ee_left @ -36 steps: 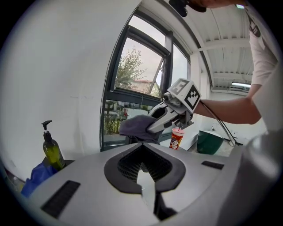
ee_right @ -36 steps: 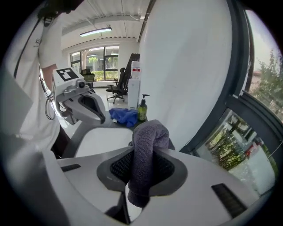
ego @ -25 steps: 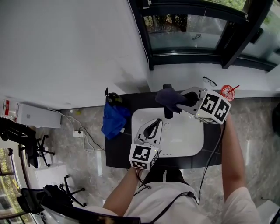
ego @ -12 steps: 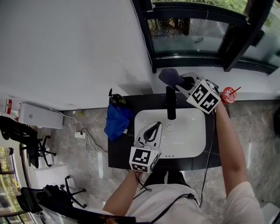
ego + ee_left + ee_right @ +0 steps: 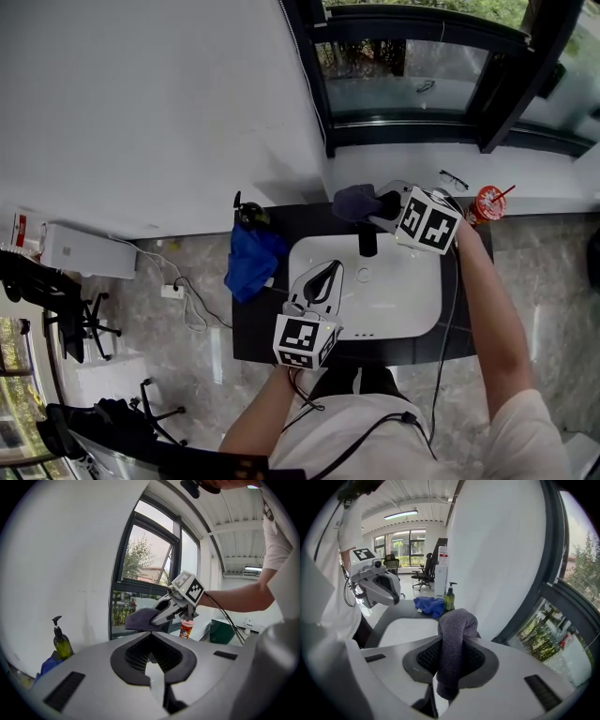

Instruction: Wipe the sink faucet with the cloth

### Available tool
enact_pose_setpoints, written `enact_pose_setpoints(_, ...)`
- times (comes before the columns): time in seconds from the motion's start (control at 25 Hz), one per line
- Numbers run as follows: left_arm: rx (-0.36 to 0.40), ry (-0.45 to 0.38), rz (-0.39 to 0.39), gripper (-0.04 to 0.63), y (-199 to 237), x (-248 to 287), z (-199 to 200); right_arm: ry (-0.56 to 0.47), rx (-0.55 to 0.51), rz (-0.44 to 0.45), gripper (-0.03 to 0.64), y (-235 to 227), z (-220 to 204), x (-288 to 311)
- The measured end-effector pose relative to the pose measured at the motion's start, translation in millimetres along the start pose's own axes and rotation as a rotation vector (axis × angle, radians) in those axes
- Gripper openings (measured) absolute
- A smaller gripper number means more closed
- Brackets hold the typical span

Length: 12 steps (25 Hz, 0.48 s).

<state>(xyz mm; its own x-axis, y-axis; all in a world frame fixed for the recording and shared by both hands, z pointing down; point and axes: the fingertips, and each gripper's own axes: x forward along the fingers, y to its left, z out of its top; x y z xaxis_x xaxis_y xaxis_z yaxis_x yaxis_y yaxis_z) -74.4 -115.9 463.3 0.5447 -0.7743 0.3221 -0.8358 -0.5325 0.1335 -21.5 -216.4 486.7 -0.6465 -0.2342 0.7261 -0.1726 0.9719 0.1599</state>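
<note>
Wiping judged under way, unfinished: cloth clamped between jaws of right gripper, at faucet top near sink back edge, contact unconfirmed; left gripper jaws together, empty, over front-left rim; spout and base outstanding.

The grey-purple towelling cloth looks soft, nappy and matt; it sits between the ribbed black pads of the right gripper, whose shell is smooth pale-grey plastic with a dull sheen; the white rounded sink basin is smooth and glossy; the black post-shaped faucet at the sink's back edge looks matt; the dark countertop around the sink is flat and dull; left of the sink, a crumpled blue cloth is matt, and an olive-green pump bottle is glossy.
</note>
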Motion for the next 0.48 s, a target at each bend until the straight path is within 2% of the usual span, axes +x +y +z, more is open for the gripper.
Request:
enact_pose_setpoints(0.2, 0.002, 0.003, -0.009, -0.002, -2, 3, 1, 0.018, 0.047, 0.16, 0.078, 41, -8, -5)
enact_pose_setpoints(0.32, 0.003, 0.006, -0.009, -0.002, -2, 3, 1, -0.009, 0.069, 0.21, 0.078, 53, -5, -16)
enact_pose_setpoints(0.4, 0.002, 0.007, -0.006, -0.002, -1, 2, 0, -0.076, 0.094, 0.186, 0.078, 46, 5, -29)
enact_pose_setpoints(0.48, 0.002, 0.008, -0.005, -0.002, -1, 2, 0, -0.137, 0.107, 0.086, 0.078, 22, 14, -40)
